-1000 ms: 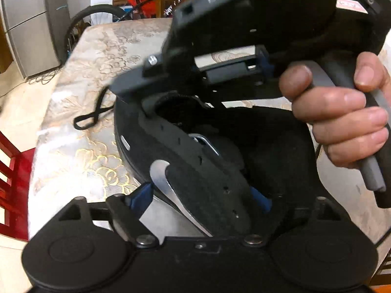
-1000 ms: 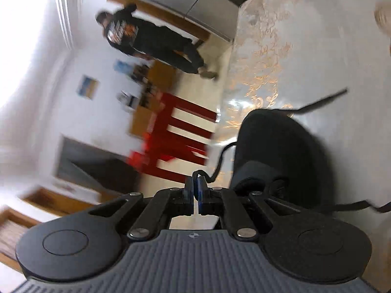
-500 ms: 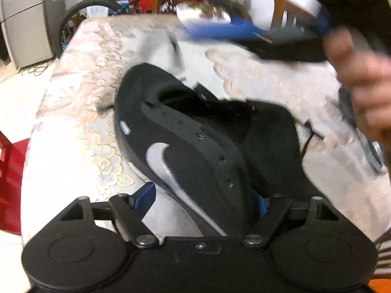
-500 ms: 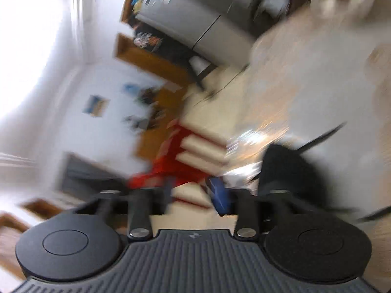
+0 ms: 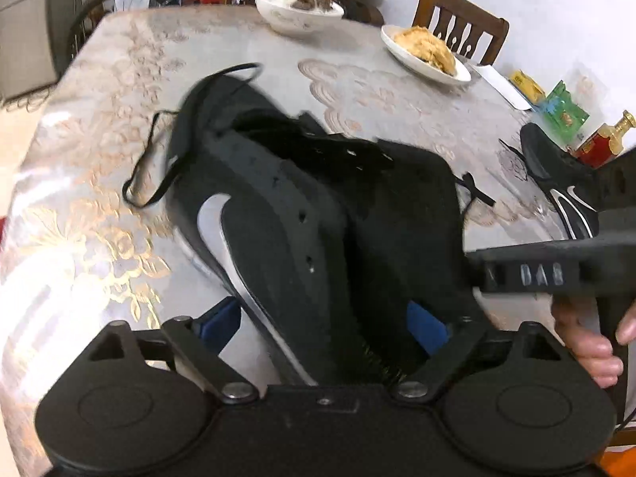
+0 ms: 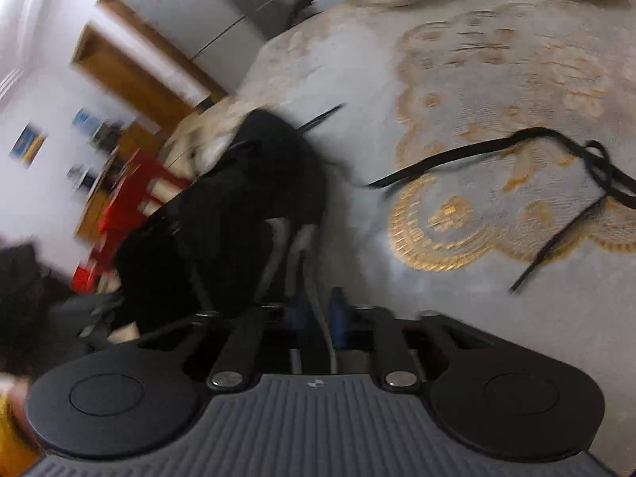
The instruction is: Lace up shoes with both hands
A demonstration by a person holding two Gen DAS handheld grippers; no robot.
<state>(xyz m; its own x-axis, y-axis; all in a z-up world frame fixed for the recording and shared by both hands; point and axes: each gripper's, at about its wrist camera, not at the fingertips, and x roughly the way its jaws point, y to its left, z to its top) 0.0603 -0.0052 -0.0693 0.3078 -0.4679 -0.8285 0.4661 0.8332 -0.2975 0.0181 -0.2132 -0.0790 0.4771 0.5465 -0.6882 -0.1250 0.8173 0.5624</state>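
A black shoe (image 5: 278, 238) with a silver swoosh lies on the patterned tablecloth (image 5: 99, 238). My left gripper (image 5: 324, 324) is shut on its heel end, one blue pad (image 5: 220, 320) on each side. The shoe's lace (image 5: 155, 159) loops loose beside the toe. In the left wrist view the right gripper's body (image 5: 536, 274), held by a hand (image 5: 588, 342), sits against the shoe's right side. The right wrist view is blurred. There my right gripper (image 6: 318, 310) has its pads close together on a pale strip of the shoe's (image 6: 246, 206) edge.
A second black shoe (image 5: 560, 183) lies at the right, with its lace (image 6: 477, 155) spread on the cloth. A bowl (image 5: 298, 8) and a plate of food (image 5: 425, 51) stand at the back. A bottle (image 5: 600, 143) and packets (image 5: 564, 111) are far right. A red chair (image 6: 131, 198) stands past the table edge.
My right gripper let go of the lace, opened, swung from above the shoe down to its right side and narrowed again. The left gripper kept its hold on the shoe.
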